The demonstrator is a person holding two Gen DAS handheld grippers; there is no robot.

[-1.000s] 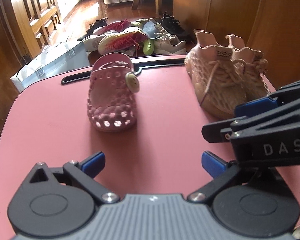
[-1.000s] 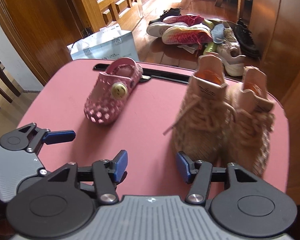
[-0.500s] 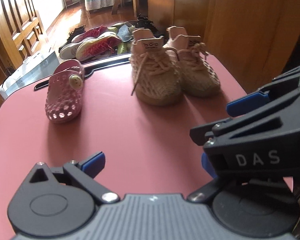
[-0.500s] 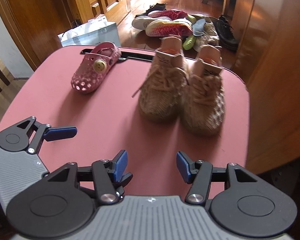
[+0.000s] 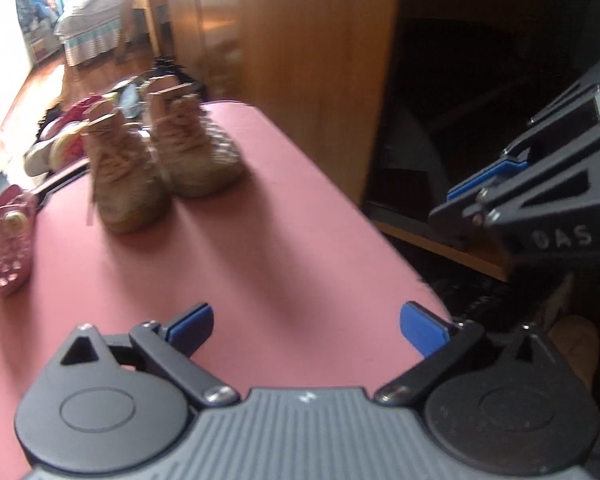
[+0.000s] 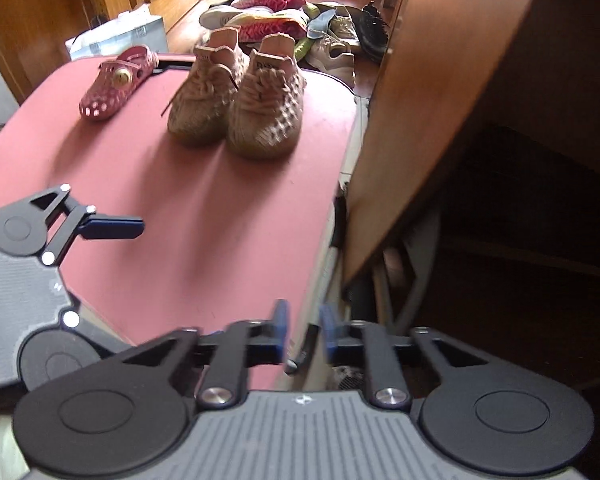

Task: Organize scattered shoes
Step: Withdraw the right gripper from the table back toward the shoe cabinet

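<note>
Pointing toes toward cameras: beige sneakers [image 6: 236,100]; left gripper [image 5: 304,326] closing, empty; right gripper [image 6: 303,330] pressed together.

Left claw [image 5: 304,326] over near edge of pink worktop [image 5: 260,240], jaws closing, nothing between them. Two beige sneakers [image 5: 164,160] side by side at far end; pink clog [image 5: 10,248] left. Right claw [image 5: 480,196] at right, jaws together.

the two beige knitted-cloth sneakers [image 6: 236,96] looked rough and nubbly, the perforated pink plastic clog [image 6: 116,84] smooth, the pink tabletop [image 6: 204,208] matt, the right-hand wooden panel [image 6: 432,92] glossy.
</note>
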